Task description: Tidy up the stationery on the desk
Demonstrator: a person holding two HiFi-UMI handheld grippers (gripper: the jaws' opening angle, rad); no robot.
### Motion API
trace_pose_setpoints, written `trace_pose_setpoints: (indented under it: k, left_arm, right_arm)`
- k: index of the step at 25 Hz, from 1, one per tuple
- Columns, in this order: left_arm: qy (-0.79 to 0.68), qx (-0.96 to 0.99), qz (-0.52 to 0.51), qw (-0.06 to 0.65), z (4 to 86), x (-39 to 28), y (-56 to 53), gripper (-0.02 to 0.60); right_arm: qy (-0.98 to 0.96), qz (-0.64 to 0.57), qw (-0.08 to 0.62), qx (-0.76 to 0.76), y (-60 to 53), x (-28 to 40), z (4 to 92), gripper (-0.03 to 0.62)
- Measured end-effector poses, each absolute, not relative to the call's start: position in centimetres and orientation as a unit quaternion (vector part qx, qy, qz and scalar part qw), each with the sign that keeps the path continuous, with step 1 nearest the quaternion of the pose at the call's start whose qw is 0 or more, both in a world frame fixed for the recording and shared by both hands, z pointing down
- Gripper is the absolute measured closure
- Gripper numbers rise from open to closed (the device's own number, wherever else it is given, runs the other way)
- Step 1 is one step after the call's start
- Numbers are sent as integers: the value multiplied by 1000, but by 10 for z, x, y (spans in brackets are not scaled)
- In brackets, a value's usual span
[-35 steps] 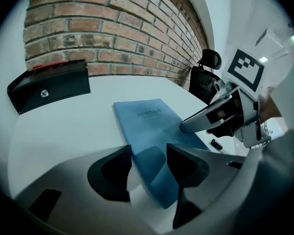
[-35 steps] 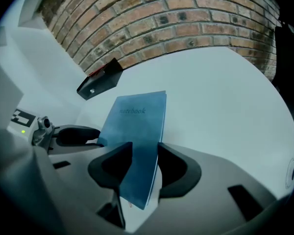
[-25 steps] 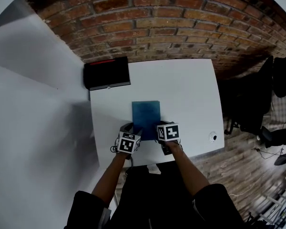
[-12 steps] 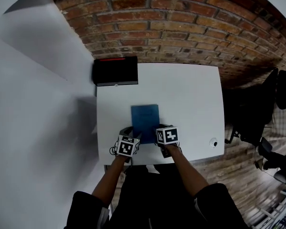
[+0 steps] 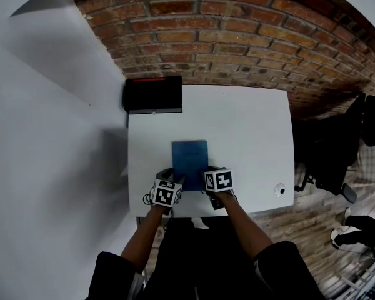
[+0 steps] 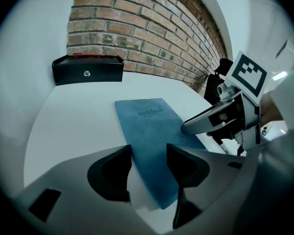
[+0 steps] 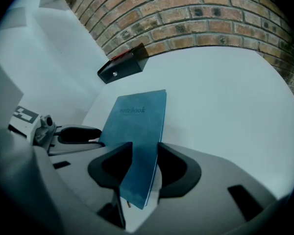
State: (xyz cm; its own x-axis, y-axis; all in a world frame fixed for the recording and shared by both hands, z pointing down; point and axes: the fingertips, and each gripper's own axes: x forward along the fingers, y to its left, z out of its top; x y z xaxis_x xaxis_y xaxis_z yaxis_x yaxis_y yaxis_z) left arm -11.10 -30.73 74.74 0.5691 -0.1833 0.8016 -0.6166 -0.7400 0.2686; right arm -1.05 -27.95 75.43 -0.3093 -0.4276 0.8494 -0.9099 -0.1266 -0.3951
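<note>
Brick wall point(image 5: 237, 36): it runs along the desk's far edge, well ahead of both sets of fingers.
Desk point(image 5: 250, 124): white, and it lies under both of your grippers. Most of its bare top is ahead of the fingers and to their right.
Black tray point(image 5: 153, 94): it sits at the far left corner of the desk against the wall, well ahead of your left fingers and a little to their left.
Notebook point(image 5: 190, 155): blue, with its cover up and its long side running away from you. Its near end reaches in between both pairs of fingers, and the rest stretches out ahead of them.
Right gripper point(image 7: 144, 150): your fingers point(image 7: 174, 170) are closed on the notebook's near right corner. The cover is against one finger and the page edge against the other.
Left gripper point(image 6: 149, 153): your fingers point(image 6: 110, 173) stand apart with the notebook's near left corner in the gap. You are not clamping it.
Round fitting point(image 5: 279, 190): small, set in the desk's near right corner, well to the right of your right fingers.
</note>
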Motion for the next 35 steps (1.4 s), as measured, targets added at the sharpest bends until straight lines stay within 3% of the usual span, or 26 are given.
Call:
trace_pose_setpoints:
  k: [12,18,20,26,35]
  left_arm:
    - [-237,845,397,267,744,-112,-310,347]
    - [-256,862,377,222,730,-113,-318,351]
    - [-253,870,367,211,718,-108,-318,377]
    - [-247,886,344,188,698,-101,-312,539]
    - [-201,908,326,171,677,-87,-294,558]
  right_arm:
    - [-622,521,204,548,-280,-8,754,424]
    - [-624,507,161,573,-281,2,737,445]
    - [-631,496,148,579,-281,7,726,480]
    - [-644,459,110,602,-268,21,698,571]
    - [-659,381,78,644,-224,52,650,572]
